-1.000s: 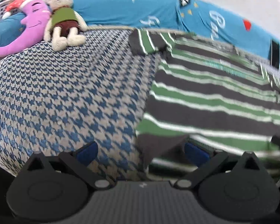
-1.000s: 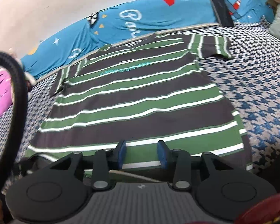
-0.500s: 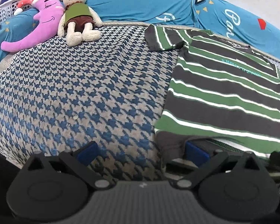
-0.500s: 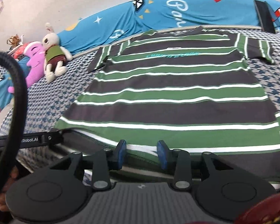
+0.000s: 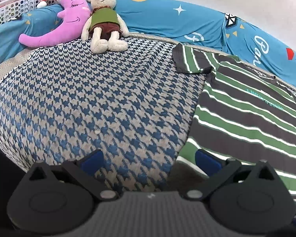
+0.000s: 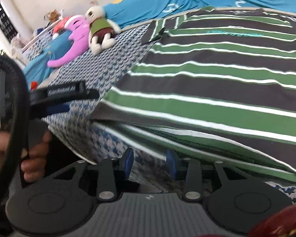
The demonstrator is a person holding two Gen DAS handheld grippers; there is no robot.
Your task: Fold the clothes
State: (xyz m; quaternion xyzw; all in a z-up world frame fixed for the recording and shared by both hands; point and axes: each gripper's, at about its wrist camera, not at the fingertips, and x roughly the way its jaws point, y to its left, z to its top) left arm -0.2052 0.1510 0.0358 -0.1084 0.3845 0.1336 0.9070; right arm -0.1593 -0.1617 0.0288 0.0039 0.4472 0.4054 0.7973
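Observation:
A dark grey and green striped T-shirt point(image 5: 246, 122) lies spread flat on the houndstooth bed cover point(image 5: 98, 102), collar toward the far side. My left gripper point(image 5: 149, 160) is open wide at the shirt's near left corner. Its right fingertip point(image 5: 206, 161) sits over the hem, and its left fingertip is over bare cover. In the right wrist view the T-shirt point(image 6: 217, 83) fills the right half. My right gripper point(image 6: 149, 163) is open just short of the hem, with only bed cover between its fingers. The left gripper point(image 6: 65, 98) and the hand point(image 6: 35, 152) holding it show at the left.
A plush rabbit point(image 5: 103, 21) and a purple moon pillow point(image 5: 67, 25) lie at the far left of the bed. Blue pillows point(image 5: 187, 25) line the wall, and a white basket point(image 5: 13, 6) stands behind them. The bed's near edge runs just under both grippers.
Both views have swung left, so the shirt sits further right in frame. The right gripper has drawn back from over the hem to just off it. Both grippers stay open.

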